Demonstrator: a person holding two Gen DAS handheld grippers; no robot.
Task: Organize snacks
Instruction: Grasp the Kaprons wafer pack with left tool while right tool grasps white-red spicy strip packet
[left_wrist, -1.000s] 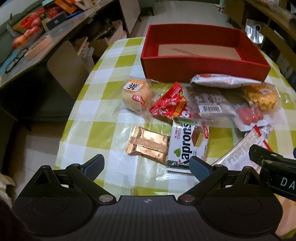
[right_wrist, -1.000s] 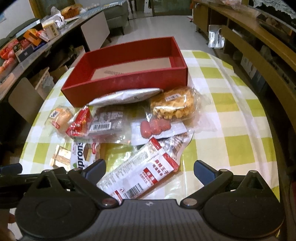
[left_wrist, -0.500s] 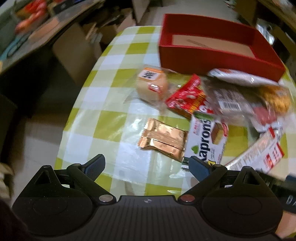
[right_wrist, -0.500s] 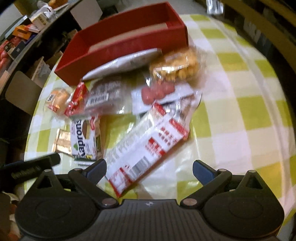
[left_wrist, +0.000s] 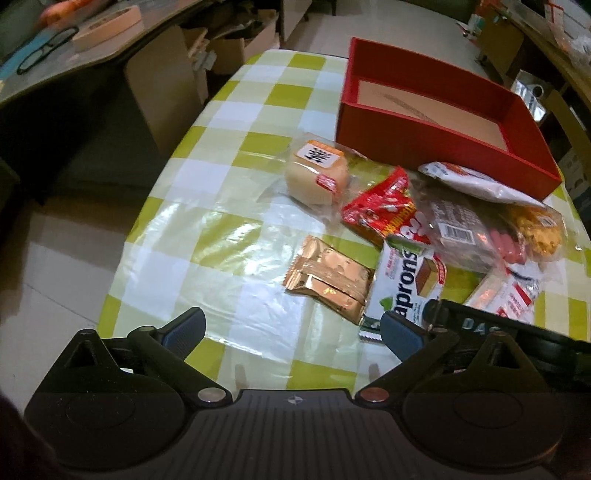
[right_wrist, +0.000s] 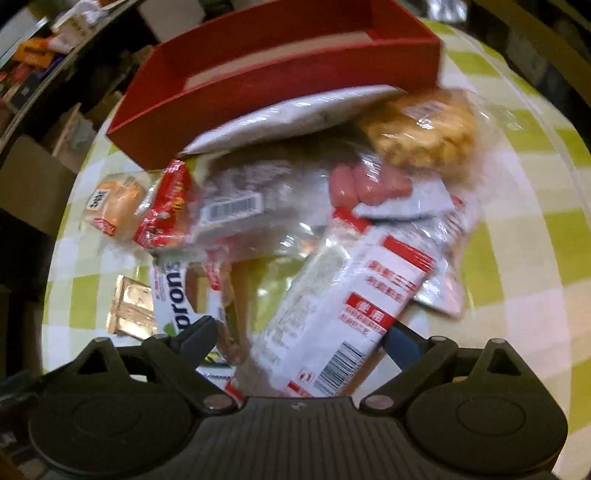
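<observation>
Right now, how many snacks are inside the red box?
0. The red box shows only bare floor; the snacks lie on the table before it. Its near wall hides some floor.

Bare tablecloth (left_wrist: 229, 206) lies open left of the snack pile. The red box (left_wrist: 439, 144) walls off the far side, snacks crowding against its front. The long white packet (right_wrist: 332, 314) fills the gap between the right gripper's (right_wrist: 299, 341) fingers.

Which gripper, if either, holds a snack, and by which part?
Neither yet. The left gripper is open over bare cloth. The right gripper is open, straddling the near end of the long white packet.
</observation>
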